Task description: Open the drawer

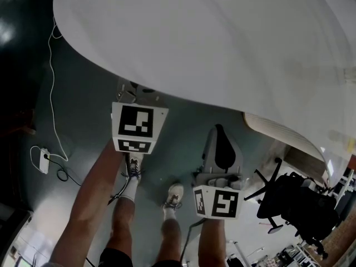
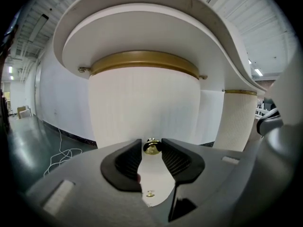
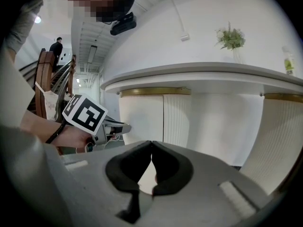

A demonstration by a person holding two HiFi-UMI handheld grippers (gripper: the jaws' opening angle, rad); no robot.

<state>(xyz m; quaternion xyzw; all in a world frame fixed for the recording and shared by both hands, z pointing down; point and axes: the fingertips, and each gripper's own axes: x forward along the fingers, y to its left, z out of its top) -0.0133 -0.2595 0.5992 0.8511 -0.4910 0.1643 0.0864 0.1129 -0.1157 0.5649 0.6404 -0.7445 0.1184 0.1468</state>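
left gripper (image 2: 152, 144): fingers gripping brass knob (image 2: 151, 147) between their tips | right gripper (image 3: 151, 148): fingers closed together, nothing between

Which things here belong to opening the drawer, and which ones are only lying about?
For the job: brass knob, ribbed white front that bears it, left gripper closed on the knob.
Lying about: floor cable, power strip, office chair, plant, shut right gripper.

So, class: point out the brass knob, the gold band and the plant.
brass knob (image 2: 151, 147): left gripper view, its round front.
gold band (image 2: 144, 60): left gripper view, curve's middle.
plant (image 3: 230, 38): right gripper view, its leaves.
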